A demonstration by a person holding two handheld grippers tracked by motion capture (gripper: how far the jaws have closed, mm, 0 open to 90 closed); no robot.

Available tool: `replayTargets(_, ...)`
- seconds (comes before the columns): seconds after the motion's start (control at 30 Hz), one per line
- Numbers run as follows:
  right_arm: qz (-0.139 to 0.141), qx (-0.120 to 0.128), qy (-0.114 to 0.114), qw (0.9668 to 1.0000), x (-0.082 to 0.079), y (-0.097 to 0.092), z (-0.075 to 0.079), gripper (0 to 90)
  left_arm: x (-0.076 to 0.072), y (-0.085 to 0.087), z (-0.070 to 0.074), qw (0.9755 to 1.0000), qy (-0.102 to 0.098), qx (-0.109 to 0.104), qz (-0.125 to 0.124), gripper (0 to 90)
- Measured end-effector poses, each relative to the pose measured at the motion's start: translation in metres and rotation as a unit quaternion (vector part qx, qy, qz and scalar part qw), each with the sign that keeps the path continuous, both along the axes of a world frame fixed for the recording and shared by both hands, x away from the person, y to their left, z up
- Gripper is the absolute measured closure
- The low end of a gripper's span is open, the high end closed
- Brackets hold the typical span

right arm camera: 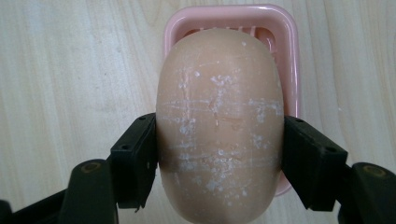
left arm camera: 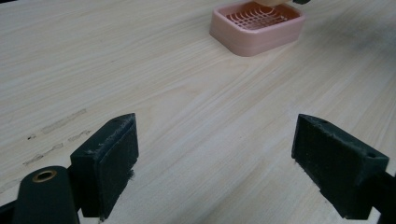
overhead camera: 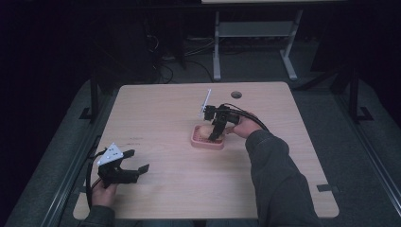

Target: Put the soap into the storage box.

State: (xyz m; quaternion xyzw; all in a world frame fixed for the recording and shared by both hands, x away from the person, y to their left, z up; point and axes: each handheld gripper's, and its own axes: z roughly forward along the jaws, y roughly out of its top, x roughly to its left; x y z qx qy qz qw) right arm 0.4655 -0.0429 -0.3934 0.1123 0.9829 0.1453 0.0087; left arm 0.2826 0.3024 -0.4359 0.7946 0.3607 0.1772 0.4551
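A tan oval bar of soap [right arm camera: 219,126], scratched white, is clamped between the jaws of my right gripper [right arm camera: 219,158]. It hangs right over the pink soap dish [right arm camera: 287,37] with a slotted grid floor. From above, the right gripper [overhead camera: 215,135] points down into the pink dish [overhead camera: 206,143] at the table's middle, the soap [overhead camera: 204,131] between its jaws. My left gripper [overhead camera: 137,161] rests at the near left of the table, jaws wide apart and holding nothing. Its own camera shows the pads [left arm camera: 109,163] over bare wood, with the pink dish [left arm camera: 257,28] far ahead.
The light wooden table [overhead camera: 156,109] has a round cable hole [overhead camera: 236,94] near its far edge. A white desk frame [overhead camera: 255,42] stands on the dark floor beyond. Faint marks [left arm camera: 60,123] show on the wood by the left gripper.
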Motion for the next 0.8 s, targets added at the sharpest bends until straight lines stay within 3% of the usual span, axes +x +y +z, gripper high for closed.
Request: replayTargets(0.8, -0.007, -0.012, 0.004, 0.9999, 0.010, 0.012, -0.017, 31.7, 0.000, 0.000, 0.000, 1.0000, 0.003, 0.001, -0.001, 14.3)
